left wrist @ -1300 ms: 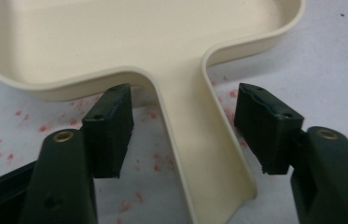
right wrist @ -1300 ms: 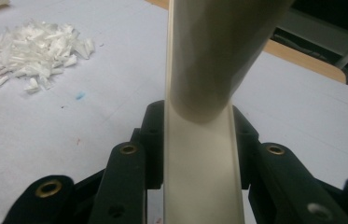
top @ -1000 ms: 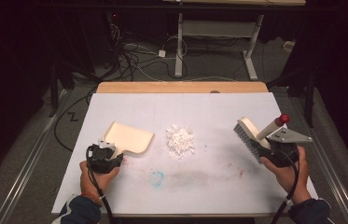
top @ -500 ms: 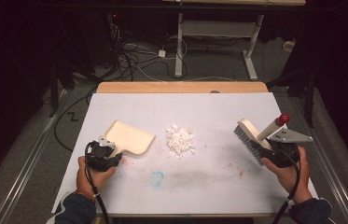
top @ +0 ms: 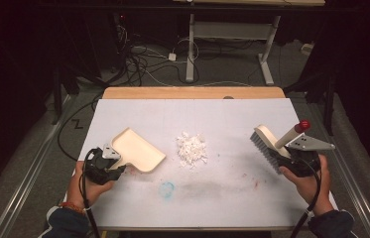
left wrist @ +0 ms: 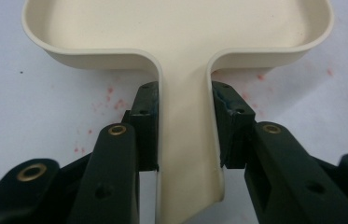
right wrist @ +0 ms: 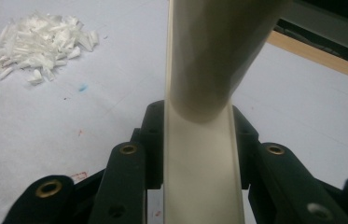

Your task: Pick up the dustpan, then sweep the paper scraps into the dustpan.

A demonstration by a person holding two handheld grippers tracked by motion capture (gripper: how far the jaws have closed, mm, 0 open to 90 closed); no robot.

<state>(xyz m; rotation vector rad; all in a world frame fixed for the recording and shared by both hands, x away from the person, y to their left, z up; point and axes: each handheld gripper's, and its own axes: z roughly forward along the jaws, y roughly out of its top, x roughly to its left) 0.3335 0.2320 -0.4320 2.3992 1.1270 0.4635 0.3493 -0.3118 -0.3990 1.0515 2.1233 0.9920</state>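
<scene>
A cream dustpan (top: pixel 140 148) is at the left of the white table, tilted with its handle end raised. My left gripper (top: pixel 109 163) is shut on the dustpan handle (left wrist: pixel 188 135), both pads pressing its sides. A pile of white shreds (top: pixel 191 148) lies in the table's middle, also seen far left in the right gripper view as the shreds (right wrist: pixel 36 42). At the right, my right gripper (top: pixel 285 157) is shut on a cream brush (top: pixel 267 144) with dark bristles and a red-tipped handle. The brush handle (right wrist: pixel 204 140) runs up between the pads.
The white table sheet (top: pixel 222 198) bears a blue smudge (top: pixel 166 188) near the front and faint red specks. A wooden strip (top: pixel 192 92) edges the far side. Cables and a desk frame (top: pixel 192 44) lie on the dark floor beyond.
The left hand has lifted the dustpan slightly, raising its handle end off the table. The right hand and brush have stayed where they were.
</scene>
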